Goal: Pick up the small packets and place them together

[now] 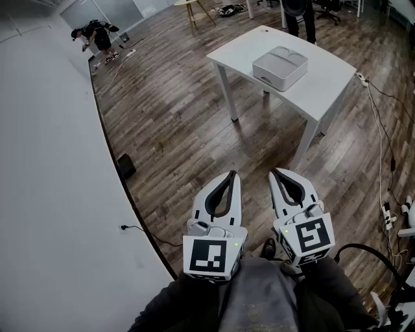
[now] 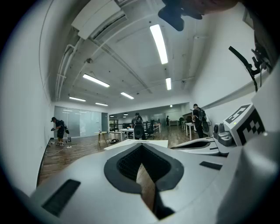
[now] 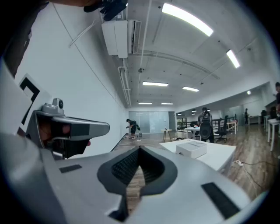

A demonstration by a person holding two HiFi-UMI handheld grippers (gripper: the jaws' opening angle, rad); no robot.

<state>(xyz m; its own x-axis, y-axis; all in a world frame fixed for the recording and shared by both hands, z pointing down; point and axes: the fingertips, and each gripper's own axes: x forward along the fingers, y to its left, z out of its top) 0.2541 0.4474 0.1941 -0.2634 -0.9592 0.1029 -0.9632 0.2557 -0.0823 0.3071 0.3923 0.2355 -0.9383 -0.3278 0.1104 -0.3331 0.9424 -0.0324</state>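
Note:
No small packets show in any view. I hold both grippers side by side, close to my body, roughly level above a wooden floor. My left gripper [image 1: 231, 175] has its jaws meeting at the tips with nothing between them, and the left gripper view shows the same tip [image 2: 141, 146]. My right gripper [image 1: 275, 174] is likewise shut and empty, its tip [image 3: 140, 148] aimed toward a white table [image 1: 324, 84]. A flat white box [image 1: 279, 67] lies on that table and appears again in the right gripper view [image 3: 191, 148].
A white wall [image 1: 45, 162] runs along the left, with a small black object [image 1: 126, 166] on the floor at its foot. Cables [image 1: 382, 123] trail over the floor at the right. One person [image 1: 97, 35] bends down far off by the wall; another [image 1: 301, 16] stands behind the table.

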